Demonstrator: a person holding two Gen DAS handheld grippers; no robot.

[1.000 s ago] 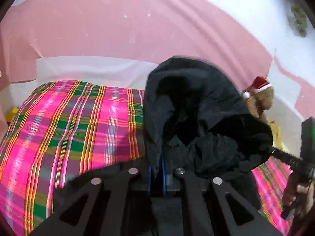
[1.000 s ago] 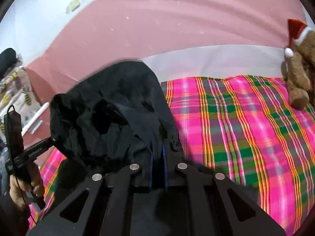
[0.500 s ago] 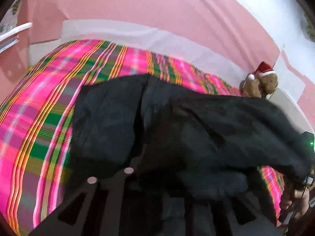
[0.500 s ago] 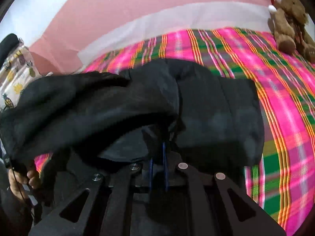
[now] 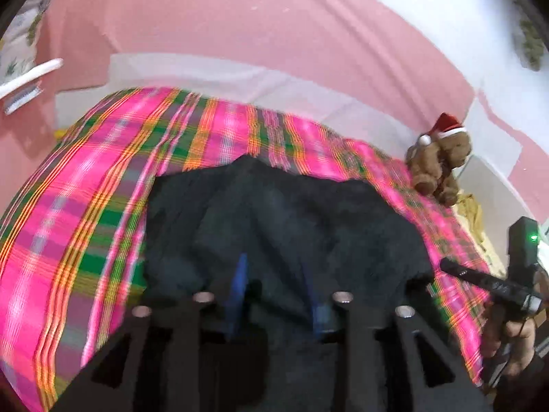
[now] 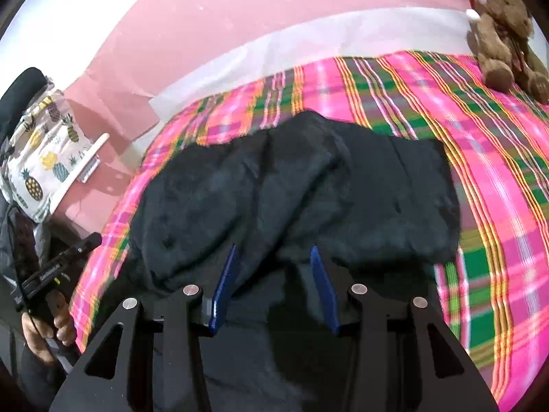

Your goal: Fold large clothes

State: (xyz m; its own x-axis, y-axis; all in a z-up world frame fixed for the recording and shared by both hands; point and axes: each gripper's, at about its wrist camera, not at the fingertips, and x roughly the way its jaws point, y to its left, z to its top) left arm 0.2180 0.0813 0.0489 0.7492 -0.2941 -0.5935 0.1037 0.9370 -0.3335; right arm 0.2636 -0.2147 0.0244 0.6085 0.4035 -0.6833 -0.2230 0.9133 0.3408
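Note:
A large black fleece garment (image 5: 291, 226) lies folded over on the pink plaid bed cover (image 5: 85, 206); it also shows in the right wrist view (image 6: 308, 189). My left gripper (image 5: 279, 274) is open, its blue pads apart over the garment's near edge, with cloth bunched between them but not pinched. My right gripper (image 6: 274, 261) is open, its blue pads apart just above the near edge of the garment. The right gripper also shows at the right edge of the left wrist view (image 5: 446, 266), and the left gripper shows at the left of the right wrist view (image 6: 92, 240).
A brown teddy bear (image 6: 504, 34) with a red Santa hat sits at the far right of the bed, also in the left wrist view (image 5: 439, 164). A pink wall (image 5: 274, 34) runs behind the bed. A pineapple-print cloth (image 6: 41, 151) hangs at the left.
Both grippers carried the lifted garment forward and down onto the bed, then opened and let go of it. The garment now lies flat, folded over.

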